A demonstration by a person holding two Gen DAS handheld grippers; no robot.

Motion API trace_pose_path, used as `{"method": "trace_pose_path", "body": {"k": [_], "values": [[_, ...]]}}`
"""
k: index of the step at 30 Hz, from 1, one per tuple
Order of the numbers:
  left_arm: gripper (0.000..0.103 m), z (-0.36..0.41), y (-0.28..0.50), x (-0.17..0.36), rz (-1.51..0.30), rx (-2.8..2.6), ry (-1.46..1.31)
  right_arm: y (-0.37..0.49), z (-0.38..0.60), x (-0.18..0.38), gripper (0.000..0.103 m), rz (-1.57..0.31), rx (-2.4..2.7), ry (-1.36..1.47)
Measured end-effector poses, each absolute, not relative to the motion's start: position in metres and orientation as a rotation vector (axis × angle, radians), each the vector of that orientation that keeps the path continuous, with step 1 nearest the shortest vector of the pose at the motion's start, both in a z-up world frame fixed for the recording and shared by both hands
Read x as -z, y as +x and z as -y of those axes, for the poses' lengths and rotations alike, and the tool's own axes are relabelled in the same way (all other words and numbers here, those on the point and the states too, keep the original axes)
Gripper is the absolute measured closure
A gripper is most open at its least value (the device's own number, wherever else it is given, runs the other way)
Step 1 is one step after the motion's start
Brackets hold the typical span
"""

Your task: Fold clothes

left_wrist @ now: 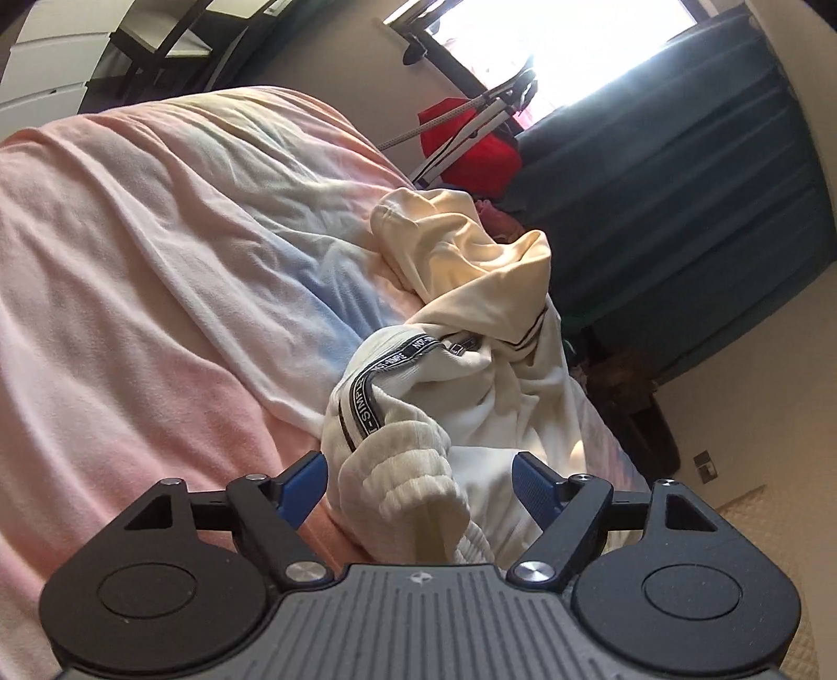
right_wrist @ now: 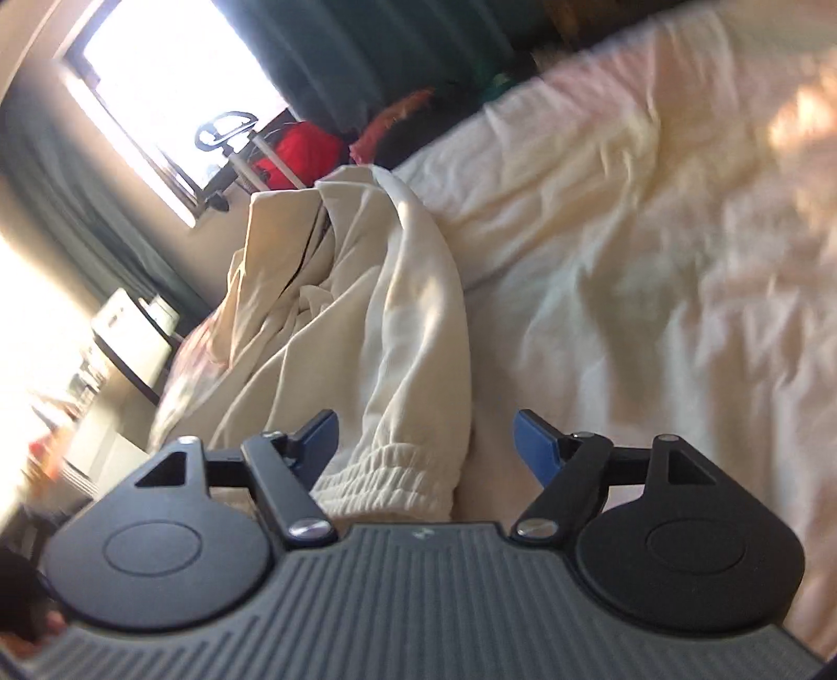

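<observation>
Cream clothes [left_wrist: 486,293] lie in a crumpled heap on the bed, on a pink and pale blue sheet [left_wrist: 157,261] near its edge, with a dark curtain [left_wrist: 706,183] and a bright window [left_wrist: 565,47] beyond. The left gripper [left_wrist: 421,486] stands with its blue fingers [left_wrist: 533,486] spread wide; a ribbed cuff [left_wrist: 403,471] of the garment bunches up between them, close against one pad, but the pads do not press it from both sides. A black band with white lettering [left_wrist: 376,376] runs along a seam just above that cuff. The right gripper [right_wrist: 426,444] is likewise spread apart, its fingers [right_wrist: 536,444] clear of the cloth; an elastic gathered cuff [right_wrist: 387,471] lies between them, nearer one finger. From there the cream fabric [right_wrist: 366,293] rises in folds toward the window. Something red [right_wrist: 298,151] sits by a metal frame below the sill. The right view is blurred at its edges.
</observation>
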State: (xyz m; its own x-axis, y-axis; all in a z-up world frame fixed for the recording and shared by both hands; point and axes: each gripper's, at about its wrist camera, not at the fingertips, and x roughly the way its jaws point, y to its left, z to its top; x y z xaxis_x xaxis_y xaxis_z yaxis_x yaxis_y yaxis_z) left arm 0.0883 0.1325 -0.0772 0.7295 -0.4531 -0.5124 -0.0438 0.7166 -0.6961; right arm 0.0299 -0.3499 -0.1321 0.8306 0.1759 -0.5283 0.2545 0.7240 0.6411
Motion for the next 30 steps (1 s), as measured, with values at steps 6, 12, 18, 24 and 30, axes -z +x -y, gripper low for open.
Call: {"method": "trace_pose_path", "body": {"k": [6, 12, 18, 24, 30], "values": [[0.031, -0.126, 0.115, 0.105, -0.788, 0.193, -0.751, 0.066, 0.329, 0.149, 0.027, -0.671, 0.003, 0.684], [0.07, -0.128, 0.122, 0.12, -0.797, 0.165, -0.767, 0.062, 0.328, 0.163, 0.05, -0.686, -0.013, 0.761], [0.086, -0.153, 0.123, 0.073, -0.709, 0.131, -0.773, 0.031, 0.309, 0.145, 0.076, -0.596, -0.114, 0.867], [0.087, -0.209, 0.156, -0.017, -0.587, 0.025, -0.678, 0.026, 0.226, 0.125, 0.08, -0.614, -0.305, 0.92], [0.087, -0.263, 0.213, -0.097, -0.441, -0.148, -0.363, 0.067, 0.101, 0.108, 0.08, -0.598, -0.527, 1.002]]}}
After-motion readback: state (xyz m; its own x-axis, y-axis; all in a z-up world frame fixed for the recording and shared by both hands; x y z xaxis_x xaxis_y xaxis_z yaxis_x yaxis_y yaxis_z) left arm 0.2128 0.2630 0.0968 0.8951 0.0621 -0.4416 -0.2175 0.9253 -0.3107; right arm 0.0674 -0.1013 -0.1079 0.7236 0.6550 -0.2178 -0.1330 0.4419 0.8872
